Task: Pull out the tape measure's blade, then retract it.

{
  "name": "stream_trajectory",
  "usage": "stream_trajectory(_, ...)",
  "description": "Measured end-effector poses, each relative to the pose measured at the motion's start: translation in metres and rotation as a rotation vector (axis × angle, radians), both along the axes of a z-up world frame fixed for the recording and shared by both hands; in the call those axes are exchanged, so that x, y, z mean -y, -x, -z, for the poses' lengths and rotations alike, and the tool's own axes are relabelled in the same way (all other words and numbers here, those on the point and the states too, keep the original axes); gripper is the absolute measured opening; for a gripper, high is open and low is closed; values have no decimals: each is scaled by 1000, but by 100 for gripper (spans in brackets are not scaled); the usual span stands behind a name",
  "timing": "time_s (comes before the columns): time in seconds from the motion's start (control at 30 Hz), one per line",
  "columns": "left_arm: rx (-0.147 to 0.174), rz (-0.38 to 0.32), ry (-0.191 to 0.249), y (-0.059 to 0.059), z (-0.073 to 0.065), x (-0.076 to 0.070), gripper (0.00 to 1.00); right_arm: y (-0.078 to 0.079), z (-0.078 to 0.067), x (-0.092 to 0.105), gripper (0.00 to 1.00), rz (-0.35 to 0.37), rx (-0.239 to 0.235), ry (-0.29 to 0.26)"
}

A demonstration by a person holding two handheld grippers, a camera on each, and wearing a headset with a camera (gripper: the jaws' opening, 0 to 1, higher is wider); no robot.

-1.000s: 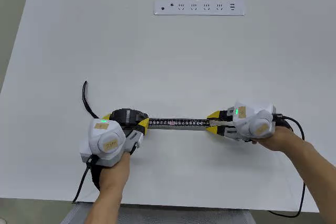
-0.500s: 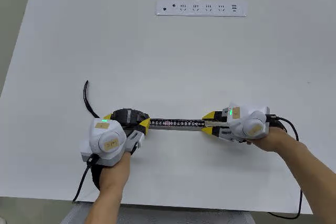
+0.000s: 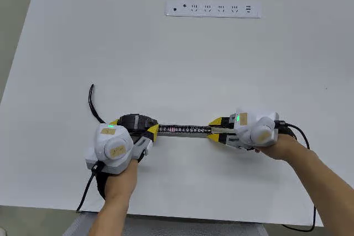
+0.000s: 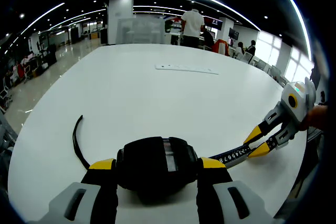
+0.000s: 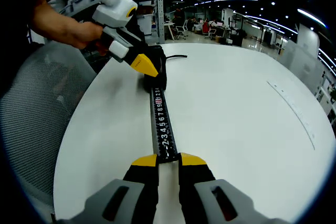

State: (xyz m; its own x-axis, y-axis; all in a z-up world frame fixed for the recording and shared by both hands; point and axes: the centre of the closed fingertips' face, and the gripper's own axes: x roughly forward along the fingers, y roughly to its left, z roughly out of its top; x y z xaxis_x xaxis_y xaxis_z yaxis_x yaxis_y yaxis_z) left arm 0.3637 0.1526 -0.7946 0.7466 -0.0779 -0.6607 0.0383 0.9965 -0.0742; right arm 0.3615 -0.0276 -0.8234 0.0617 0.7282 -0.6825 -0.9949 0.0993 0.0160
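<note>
White bench (image 3: 232, 64) is carrying the whole job, and I'm working both grippers low on its near side. I'm clamping the left gripper (image 3: 133, 127) around the tape case (image 4: 156, 167), one jaw pressing each flank, with the case sitting flat on the bench. I'm pinching the right gripper (image 5: 168, 160) narrow on the free end of the blade (image 5: 162, 121) — its jaws are sitting tight on the tip with barely a gap between them. Between the grippers the blade is lying straight along the bench, numbers facing up, running from the case mouth to my right jaws.

I'm judging the pull-out as at least partly done: a stretch of blade is showing outside the case, and the retract is not finished. Whether I'm ending the pull or feeding the blade back, I cannot tell.

As for containers, the case is the only housing here — I'm assuming the rest of the blade is coiled inside it. A black cord (image 3: 91, 102) is trailing from the case to the left, and a power strip (image 3: 212, 9) is lying well apart at the far side.
</note>
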Motion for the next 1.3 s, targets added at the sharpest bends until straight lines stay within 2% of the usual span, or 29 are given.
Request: stream_trajectory(1.3,-9,6,11,0,2,1,57,3,1,-33,12,3,-15,-28)
